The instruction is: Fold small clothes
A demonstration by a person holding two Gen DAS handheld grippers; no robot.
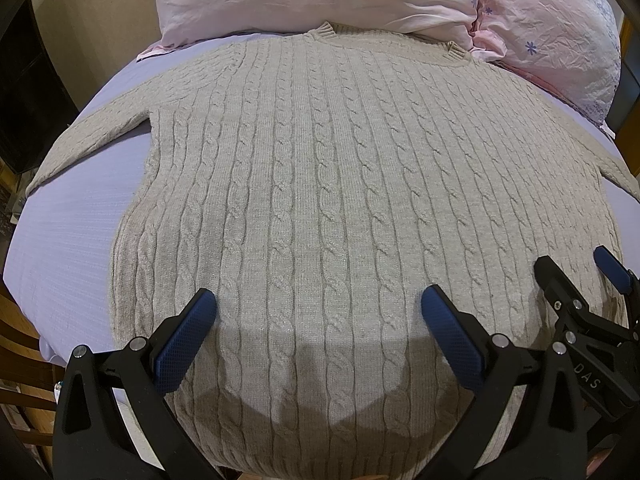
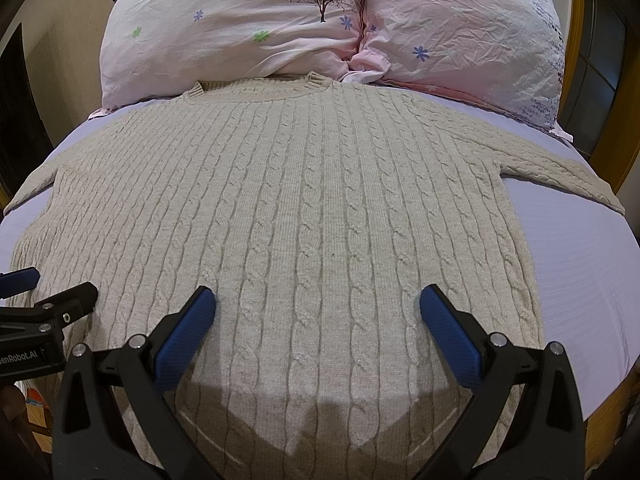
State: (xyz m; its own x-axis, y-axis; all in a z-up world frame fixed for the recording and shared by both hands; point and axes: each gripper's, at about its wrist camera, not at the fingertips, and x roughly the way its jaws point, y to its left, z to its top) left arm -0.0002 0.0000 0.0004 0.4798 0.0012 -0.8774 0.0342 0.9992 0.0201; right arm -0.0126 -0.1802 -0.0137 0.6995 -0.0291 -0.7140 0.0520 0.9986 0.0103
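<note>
Across the lavender bedsheet [image 1: 68, 216] a beige cable-knit sweater [image 1: 320, 184] lies spread flat, face up or down cannot be told, its ribbed collar [image 1: 324, 32] at twelve o'clock against two pink floral pillows [image 2: 248, 28]. Going left to right in the left wrist view, the left sleeve [image 1: 96, 136] runs out toward nine o'clock, the body fills the middle, and the right sleeve [image 1: 616, 172] trails off toward three o'clock. At six o'clock the left gripper [image 1: 318, 316] hangs over the hem region with its jaws spread wide and nothing between them; its blue pads [image 1: 188, 340] look clear of the knit, though contact cannot be ruled out. Just beside it, at four o'clock, the right gripper [image 1: 580, 280] shows in part, and its own camera confirms it [image 2: 318, 316] is likewise wide open and empty above the lower body. No fold appears made yet, so the work seems to stand at its start: garment laid out, first grasp pending. The next move likely calls for each claw to travel outward to a sleeve or side edge, pinch one layer of the thick knit, and carry it inward over the body without dragging the rest.
</note>
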